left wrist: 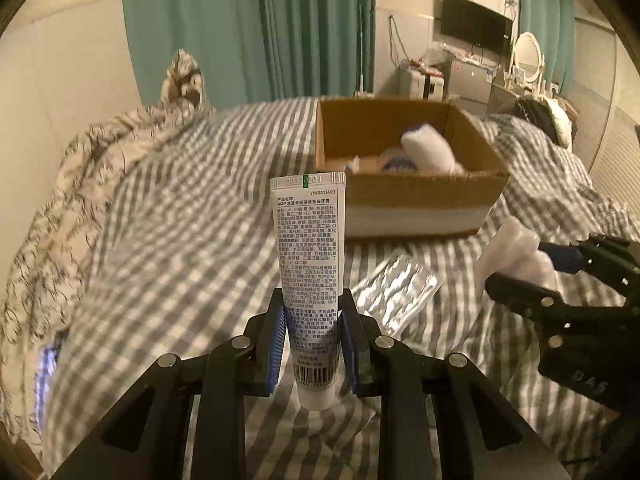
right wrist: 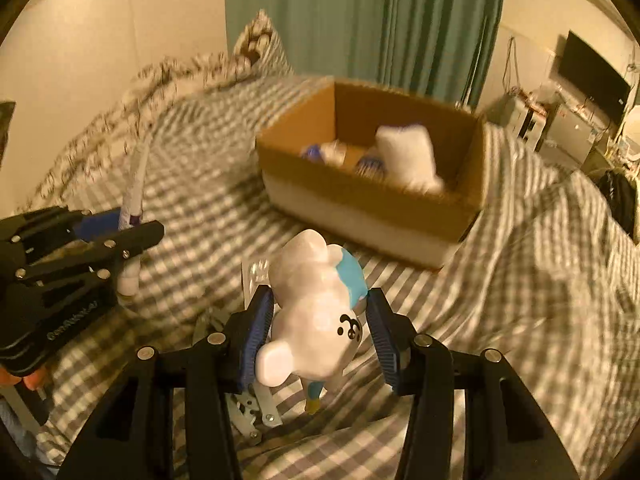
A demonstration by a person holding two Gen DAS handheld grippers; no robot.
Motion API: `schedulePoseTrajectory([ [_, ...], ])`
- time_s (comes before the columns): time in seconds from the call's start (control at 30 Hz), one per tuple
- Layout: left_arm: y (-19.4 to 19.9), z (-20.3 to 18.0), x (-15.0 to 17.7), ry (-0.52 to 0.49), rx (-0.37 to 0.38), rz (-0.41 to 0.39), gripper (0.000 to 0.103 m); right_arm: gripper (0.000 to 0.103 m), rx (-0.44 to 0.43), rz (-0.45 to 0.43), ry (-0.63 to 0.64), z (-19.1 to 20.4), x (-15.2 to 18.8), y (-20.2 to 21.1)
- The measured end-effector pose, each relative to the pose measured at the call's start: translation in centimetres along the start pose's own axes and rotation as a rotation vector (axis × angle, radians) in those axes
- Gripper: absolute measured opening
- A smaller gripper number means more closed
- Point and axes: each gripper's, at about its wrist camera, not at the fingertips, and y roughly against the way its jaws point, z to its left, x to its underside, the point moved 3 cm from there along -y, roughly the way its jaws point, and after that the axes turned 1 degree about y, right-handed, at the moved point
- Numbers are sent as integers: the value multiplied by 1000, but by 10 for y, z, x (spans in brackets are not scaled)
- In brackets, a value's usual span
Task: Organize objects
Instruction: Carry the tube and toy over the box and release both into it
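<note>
My left gripper (left wrist: 312,312) is shut on a white toothpaste tube (left wrist: 310,248), held upright above the striped bed; it also shows in the right wrist view (right wrist: 134,196). My right gripper (right wrist: 320,312) is shut on a white and blue bear-like toy figure (right wrist: 316,312), also seen at the right of the left wrist view (left wrist: 516,252). A cardboard box (left wrist: 404,204) stands on the bed ahead, holding a white plush item (left wrist: 428,148) and other small things; it shows in the right wrist view too (right wrist: 372,208).
A clear plastic blister pack (left wrist: 396,288) lies on the grey checked sheet between the grippers. A rumpled patterned duvet (left wrist: 60,184) lies at the left. Green curtains (left wrist: 248,28), a wall TV (left wrist: 476,22) and a dresser stand behind the bed.
</note>
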Motion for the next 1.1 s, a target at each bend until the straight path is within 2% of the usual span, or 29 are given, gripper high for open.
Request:
schedulePoseTrajectory([
  [0.13, 10, -10, -21, -30, 2, -46, 25, 47, -4, -74, 8, -8, -17, 29],
  [0.27, 15, -26, -55, -59, 43, -98, 25, 47, 10, -155, 9, -20, -45, 52],
  [0.53, 5, -48, -124, -82, 100, -177, 25, 47, 53, -252, 0, -50, -102, 67],
  [0.67, -20, -51, -154, -84, 98, -183, 25, 47, 64, -275, -11, -70, -128, 56],
  [0.83, -59, -48, -176, -72, 90, -152, 25, 47, 66, -268, -32, -92, -156, 27],
  [1.1, -119, -45, -187, -58, 89, -90, 25, 47, 54, -225, -52, -112, -184, -36],
])
